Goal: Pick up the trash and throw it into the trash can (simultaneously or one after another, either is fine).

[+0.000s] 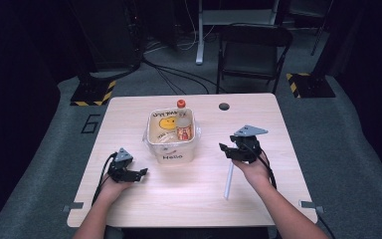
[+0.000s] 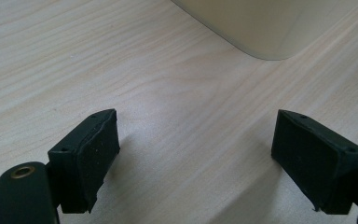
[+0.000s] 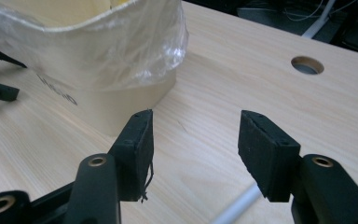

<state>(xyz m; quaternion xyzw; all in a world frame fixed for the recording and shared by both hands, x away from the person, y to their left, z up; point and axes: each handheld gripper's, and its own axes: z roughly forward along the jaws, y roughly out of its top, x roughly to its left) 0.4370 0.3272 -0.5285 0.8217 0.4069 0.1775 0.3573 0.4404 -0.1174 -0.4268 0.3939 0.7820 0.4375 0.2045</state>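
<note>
one cream tub [image 1: 171,144], clear liner, upright.

Counter [image 1: 194,194]: pale wood grain. Bin [image 1: 171,152]: cream, yellow smiley face inside, dark lettering on front, clear plastic liner. Bottle [image 1: 183,122]: clear, red-orange cap, red label. Stick [image 1: 228,181]: white. Left gripper [image 1: 138,174] and right gripper [image 1: 225,149]: black, grey plates on top.
</note>
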